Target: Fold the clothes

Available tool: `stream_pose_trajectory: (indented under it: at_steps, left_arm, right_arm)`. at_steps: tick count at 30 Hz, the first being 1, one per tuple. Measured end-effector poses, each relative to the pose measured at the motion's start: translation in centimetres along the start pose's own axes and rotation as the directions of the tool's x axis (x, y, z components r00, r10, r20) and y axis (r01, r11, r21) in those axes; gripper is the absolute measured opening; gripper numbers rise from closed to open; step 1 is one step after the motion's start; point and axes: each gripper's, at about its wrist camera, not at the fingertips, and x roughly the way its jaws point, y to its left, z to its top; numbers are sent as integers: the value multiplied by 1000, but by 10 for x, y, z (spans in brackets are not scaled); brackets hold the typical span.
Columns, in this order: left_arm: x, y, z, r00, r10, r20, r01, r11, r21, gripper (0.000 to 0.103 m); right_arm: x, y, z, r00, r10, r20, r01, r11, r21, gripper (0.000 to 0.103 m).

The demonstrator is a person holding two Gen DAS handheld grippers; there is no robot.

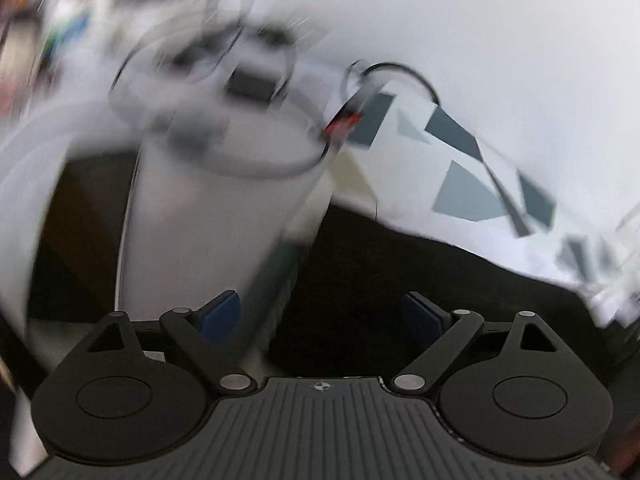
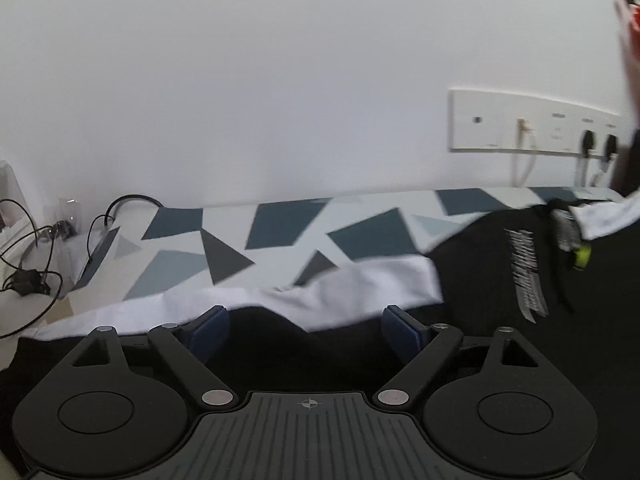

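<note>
Black garment [image 2: 480, 280] with pale print lies near on the patterned cloth [image 2: 280, 232], a white garment [image 2: 360, 284] overlapping it at centre. Right gripper [image 2: 306, 330] hovers above the black fabric, fingers apart, holding nothing. Left gripper [image 1: 320, 316] likewise spread and empty; its view is heavily blurred. Wall socket panel [image 2: 532, 122] far right.

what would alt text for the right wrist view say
The right tool hangs open and empty over a black garment and a white garment, which lie on a cloth of grey and blue geometric shapes. Behind is a plain white wall with a socket panel at right, and tangled black cables sit at far left.
</note>
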Motion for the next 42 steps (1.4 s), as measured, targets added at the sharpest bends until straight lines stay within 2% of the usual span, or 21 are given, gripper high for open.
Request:
stream_pose_trajectory:
  at_steps: [1, 3, 4, 5, 9, 14, 17, 18, 19, 20, 21, 23, 25, 27, 29, 31, 34, 35, 38, 42]
  left_arm:
    - [2, 6, -9, 998, -43, -43, 41, 998, -56, 90]
    - [7, 17, -27, 984, -135, -120, 113, 978, -173, 90]
    - [11, 19, -35, 979, -149, -141, 119, 973, -197, 90]
    - [16, 17, -42, 980, -130, -150, 99, 975, -199, 90]
    - [23, 3, -52, 995, -80, -62, 70, 987, -143, 90]
    - [40, -14, -44, 998, -57, -2, 57, 996, -73, 93]
    - [47, -27, -42, 999, -17, 27, 18, 999, -34, 93]
    - [48, -31, -41, 999, 3, 33, -2, 1000, -23, 87]
    - [48, -35, -41, 998, 37, 51, -36, 999, -10, 75]
    - [47, -38, -40, 995, 70, 69, -70, 998, -3, 43]
    - [47, -38, -39, 994, 77, 73, -76, 997, -15, 30]
    - [46, -34, -37, 995, 53, 81, -48, 997, -65, 19]
    - [38, -35, -34, 989, 85, 120, -77, 995, -70, 17]
    - [24, -39, -29, 974, 132, 186, -124, 991, -56, 15]
    - [8, -39, -21, 951, 158, 264, -147, 987, -64, 15]
    - [-8, -35, -14, 920, 200, 338, -189, 980, -66, 15]
    - [-6, -21, -6, 892, 281, 353, -281, 958, -51, 15]
    - [-2, -16, -3, 893, 299, 338, -298, 953, -54, 15]
    - [13, 0, 3, 913, 303, 273, -295, 953, -74, 15]
    - [14, 0, 1, 910, 303, 282, -303, 952, -46, 15]
  right_arm:
    - [-8, -7, -5, 1000, -8, -8, 8, 1000, 11, 83]
    - [-21, -20, -15, 999, -20, -31, 21, 999, 29, 83]
    - [-27, -27, -21, 999, -31, -43, 32, 999, 31, 83]
    - [-32, -33, -26, 997, -44, -56, 45, 999, 29, 83]
    - [-44, -51, -42, 993, -86, -86, 87, 996, 8, 83]
    - [-56, -65, -48, 990, -127, -58, 125, 991, -38, 83]
    - [-61, -75, -50, 986, -159, -50, 157, 987, -34, 83]
    - [-62, -78, -52, 983, -176, -48, 174, 984, -33, 84]
    - [-64, -81, -54, 980, -195, -45, 194, 980, -33, 85]
    - [-66, -84, -57, 976, -215, -42, 213, 976, -34, 87]
    - [-68, -87, -59, 971, -234, -39, 233, 972, -34, 91]
    - [-71, -91, -61, 966, -256, -37, 255, 967, -18, 92]
    - [-74, -95, -62, 961, -273, -37, 273, 962, 2, 92]
    - [-76, -99, -63, 956, -290, -37, 291, 956, 22, 92]
    - [-79, -103, -64, 951, -307, -38, 308, 950, 42, 92]
    - [-81, -103, -61, 953, -303, -19, 304, 950, 66, 96]
    - [-63, -101, -61, 949, -304, -86, 310, 948, 73, 100]
    - [-55, -100, -61, 946, -304, -113, 313, 947, 74, 100]
    - [-33, -100, -62, 929, -310, -201, 331, 940, 81, 100]
    - [-15, -102, -67, 913, -337, -229, 367, 925, 102, 102]
